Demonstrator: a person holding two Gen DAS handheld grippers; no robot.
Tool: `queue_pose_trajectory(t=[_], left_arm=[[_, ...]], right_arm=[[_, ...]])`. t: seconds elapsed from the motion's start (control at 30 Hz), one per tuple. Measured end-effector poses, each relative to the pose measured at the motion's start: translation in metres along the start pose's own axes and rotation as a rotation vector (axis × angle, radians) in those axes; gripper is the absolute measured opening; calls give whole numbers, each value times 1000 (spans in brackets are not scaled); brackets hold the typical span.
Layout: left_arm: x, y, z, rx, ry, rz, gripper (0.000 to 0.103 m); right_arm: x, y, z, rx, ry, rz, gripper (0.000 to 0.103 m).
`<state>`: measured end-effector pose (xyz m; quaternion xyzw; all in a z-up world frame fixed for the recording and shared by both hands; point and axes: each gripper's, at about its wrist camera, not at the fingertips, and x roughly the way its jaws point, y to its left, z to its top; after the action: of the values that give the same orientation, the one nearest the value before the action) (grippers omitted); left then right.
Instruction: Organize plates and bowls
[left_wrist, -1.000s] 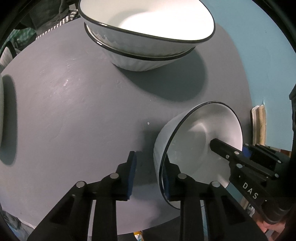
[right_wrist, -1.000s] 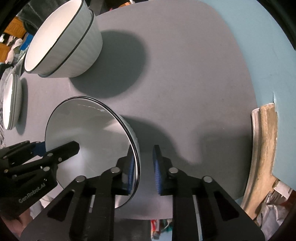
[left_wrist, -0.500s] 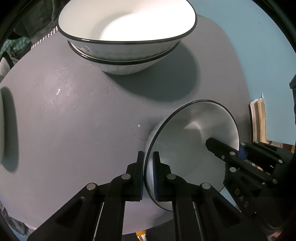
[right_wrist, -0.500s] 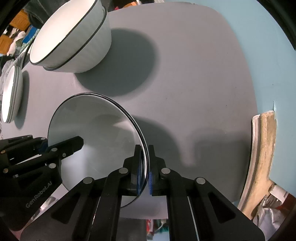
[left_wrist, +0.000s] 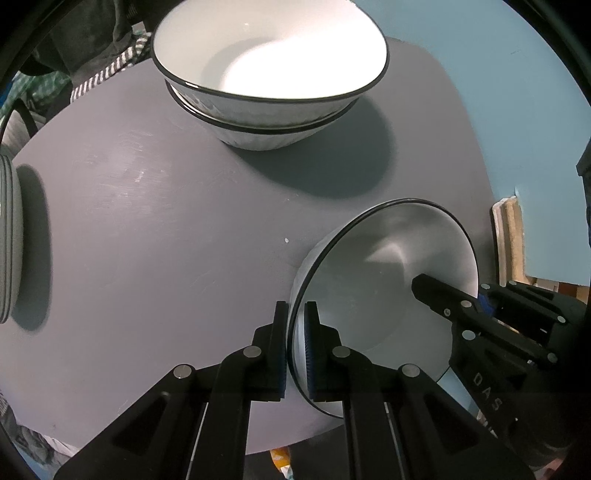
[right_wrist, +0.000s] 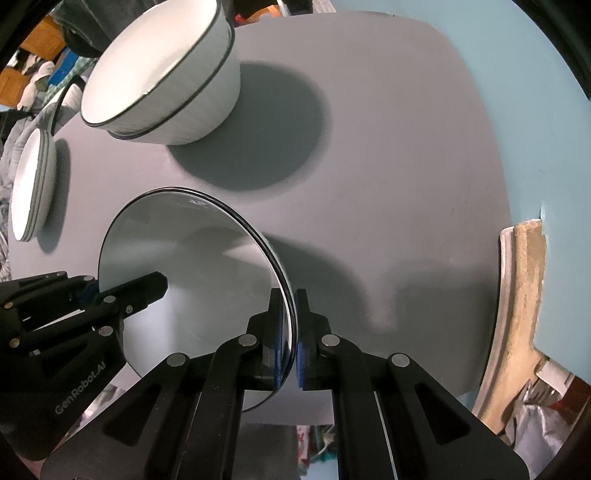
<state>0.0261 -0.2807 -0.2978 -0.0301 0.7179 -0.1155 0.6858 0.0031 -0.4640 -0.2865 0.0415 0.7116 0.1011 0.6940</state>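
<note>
A: Left fingers, what state?

B: My left gripper (left_wrist: 295, 343) is pinched on the near rim of the bowl (left_wrist: 384, 295), one pad inside, one outside. Bowl is white with a black rim line, tipped up on edge, opening facing toward my right.

A: Right side?

B: My right gripper (right_wrist: 291, 343) is clamped on the opposite rim of that same bowl (right_wrist: 192, 266). Both sets of jaws have just closed onto it, rim between the pads. From the right wrist view my left gripper (right_wrist: 122, 291) shows off to the left, one finger reaching into the bowl.

A: Where is the bowl relative to the fingers?

B: Right at both sets of tips, held between my two grippers over the gray table (left_wrist: 147, 240). Whether its base touches the table, can't tell.

A: Anything else?

B: Two stacked bowls (left_wrist: 269, 74) well ahead of my left fingertips, nested, upright. In the right view the stacked bowls (right_wrist: 159, 74) sit ahead and left. A stack of plates (right_wrist: 31, 184) is far left, near the table edge.
</note>
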Motion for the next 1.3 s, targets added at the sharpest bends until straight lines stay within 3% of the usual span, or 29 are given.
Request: queue_pose_trajectory(t=[0.47, 0.73, 1.3], left_arm=[[-36, -1, -1, 28, -43, -10, 7], [-65, 6, 4, 19, -81, -11, 7], [-105, 25, 63, -23, -158, 27, 7]], right_arm=[[-37, 0, 18, -32, -44, -1, 5], [-39, 11, 10, -66, -77, -11, 5], [-62, 35, 74, -146, -111, -11, 5]])
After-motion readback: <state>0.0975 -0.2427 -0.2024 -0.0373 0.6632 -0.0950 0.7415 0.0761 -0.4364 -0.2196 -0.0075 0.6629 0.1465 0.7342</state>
